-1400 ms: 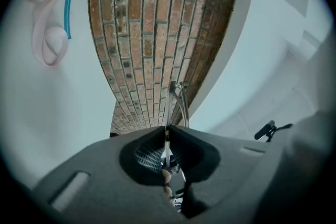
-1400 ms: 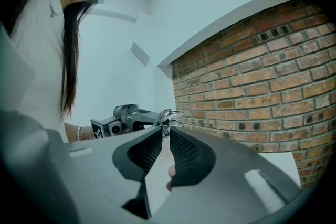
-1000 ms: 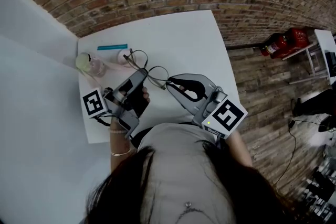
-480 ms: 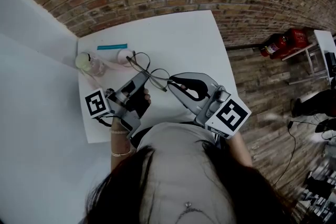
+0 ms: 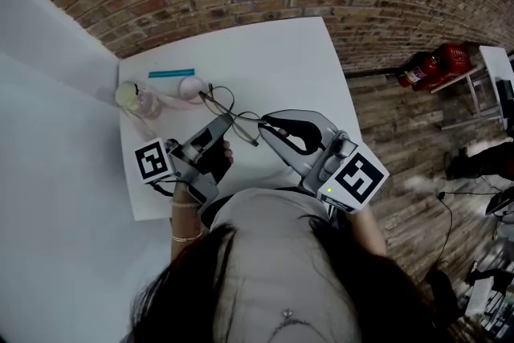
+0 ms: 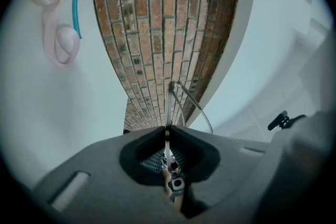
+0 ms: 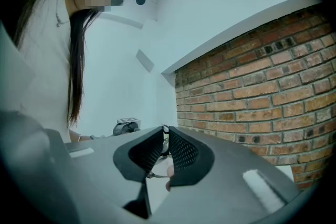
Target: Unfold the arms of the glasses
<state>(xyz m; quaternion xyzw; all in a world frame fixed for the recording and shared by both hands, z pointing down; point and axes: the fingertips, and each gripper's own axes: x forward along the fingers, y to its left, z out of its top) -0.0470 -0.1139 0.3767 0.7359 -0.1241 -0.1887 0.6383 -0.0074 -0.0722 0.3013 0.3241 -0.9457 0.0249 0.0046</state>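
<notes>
Where the glasses are: over the white worktop, strung between both tongs.
Left tongs: closed on a thin metal part of the frame, wire rim jutting past the tips.
Right tongs: pinched shut on the frame's other end.
Markings: black-and-white square marker on each cube.
Far-left corner: teal stick, clear bottle.

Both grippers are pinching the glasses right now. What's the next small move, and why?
Probably swing the right gripper slowly outward, away from the left gripper, with the left held steady. Both sets of jaws are closed on the thin wire glasses, and in the left gripper view one arm angles close to the frame, so it seems only partly unfolded.
</notes>
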